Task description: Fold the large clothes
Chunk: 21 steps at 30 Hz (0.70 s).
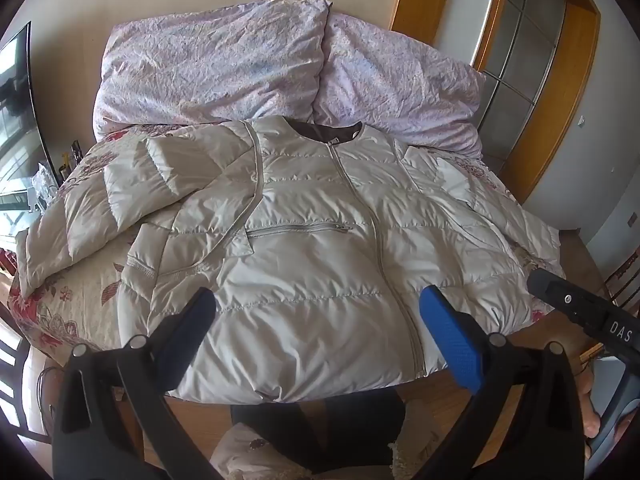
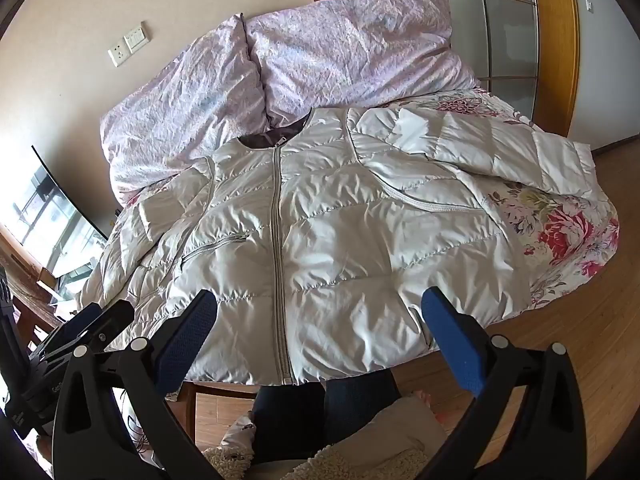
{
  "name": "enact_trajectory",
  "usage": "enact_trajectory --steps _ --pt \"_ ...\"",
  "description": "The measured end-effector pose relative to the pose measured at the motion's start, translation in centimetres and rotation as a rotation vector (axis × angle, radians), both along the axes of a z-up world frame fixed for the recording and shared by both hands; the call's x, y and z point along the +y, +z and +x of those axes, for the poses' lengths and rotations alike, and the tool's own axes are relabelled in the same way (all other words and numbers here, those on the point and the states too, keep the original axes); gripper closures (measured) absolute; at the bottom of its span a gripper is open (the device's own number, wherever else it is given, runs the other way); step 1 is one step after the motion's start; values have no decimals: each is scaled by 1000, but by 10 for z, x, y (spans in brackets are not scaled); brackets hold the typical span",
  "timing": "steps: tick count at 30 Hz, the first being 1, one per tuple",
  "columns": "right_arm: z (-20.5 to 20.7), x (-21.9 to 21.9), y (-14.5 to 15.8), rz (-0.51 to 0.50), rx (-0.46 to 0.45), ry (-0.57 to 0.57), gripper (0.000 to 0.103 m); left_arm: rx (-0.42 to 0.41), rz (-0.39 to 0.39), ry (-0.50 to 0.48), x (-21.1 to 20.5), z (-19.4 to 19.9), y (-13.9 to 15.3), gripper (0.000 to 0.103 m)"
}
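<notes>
A cream quilted puffer jacket lies face up on the bed, zipped, collar toward the pillows and hem at the near edge. Its left sleeve is bent back on itself over the flowered bedspread. In the right wrist view the same jacket fills the middle, with its other sleeve spread toward the right. My left gripper hovers above the hem, open, with nothing between its blue pads. My right gripper is likewise open and empty above the hem. Each gripper's body shows at the edge of the other's view.
Two crumpled lilac pillows lie beyond the collar. The flowered bedspread shows on either side of the jacket. A person's dark trouser legs stand at the bed's near edge. A wood-framed door is at the right, a television at the left.
</notes>
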State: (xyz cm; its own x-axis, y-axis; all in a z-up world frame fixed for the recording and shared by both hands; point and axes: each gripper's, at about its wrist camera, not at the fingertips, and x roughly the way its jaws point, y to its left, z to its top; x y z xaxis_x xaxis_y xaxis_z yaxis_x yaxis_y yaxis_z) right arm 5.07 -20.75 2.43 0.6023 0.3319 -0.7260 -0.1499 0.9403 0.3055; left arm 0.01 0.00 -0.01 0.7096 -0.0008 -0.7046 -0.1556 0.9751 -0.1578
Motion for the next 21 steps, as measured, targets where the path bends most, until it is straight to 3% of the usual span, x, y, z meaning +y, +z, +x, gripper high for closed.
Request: enact_trajectory --steps 21 --pt "2 1 -2 -6 2 0 1 0 -4 1 0 0 0 2"
